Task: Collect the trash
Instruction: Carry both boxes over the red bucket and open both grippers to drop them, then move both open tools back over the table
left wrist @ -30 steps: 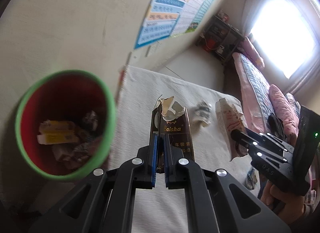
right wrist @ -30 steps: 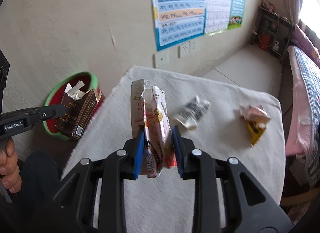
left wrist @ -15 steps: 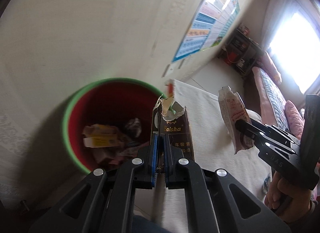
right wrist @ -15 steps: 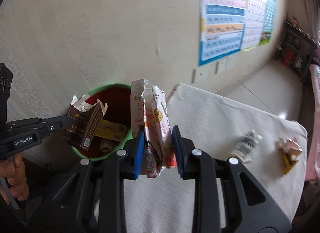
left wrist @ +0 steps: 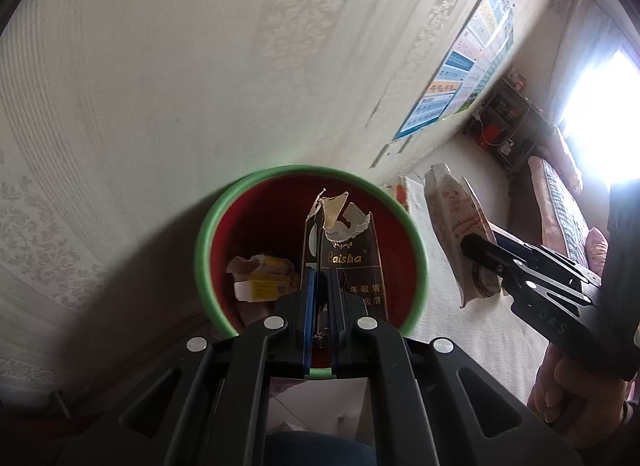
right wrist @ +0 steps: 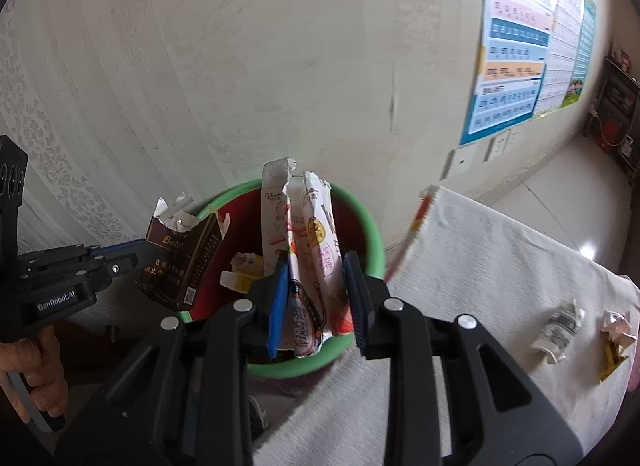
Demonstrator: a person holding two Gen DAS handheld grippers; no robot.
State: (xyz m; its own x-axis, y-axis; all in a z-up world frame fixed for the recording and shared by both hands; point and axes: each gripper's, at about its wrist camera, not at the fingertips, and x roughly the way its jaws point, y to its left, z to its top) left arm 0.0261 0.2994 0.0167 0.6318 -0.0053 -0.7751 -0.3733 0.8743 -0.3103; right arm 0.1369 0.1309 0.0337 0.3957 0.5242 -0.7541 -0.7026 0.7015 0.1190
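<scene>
Releasing early could drop trash beside the bin (right wrist: pixel 362 225): left gripper (left wrist: pixel 320 286) clamps the dark pack (left wrist: pixel 352 266) above it, right gripper (right wrist: pixel 316 298) grips the snack box (right wrist: pixel 308 250) near its rim.

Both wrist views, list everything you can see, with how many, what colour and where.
bin: one, green rim, red inside, on the floor by the wall
trash in bin: a few pieces, yellow and white, at the bottom
dark carton: one, brown, torn top, above the bin
snack box: one, white and pink, above the bin
table cloth: one, white, right of the bin
wrappers: two, grey-white and pink-yellow, on the cloth
posters: two, multicoloured, on the wall
left gripper: black, jaws shut on the dark carton
right gripper: black, jaws shut on the snack box
</scene>
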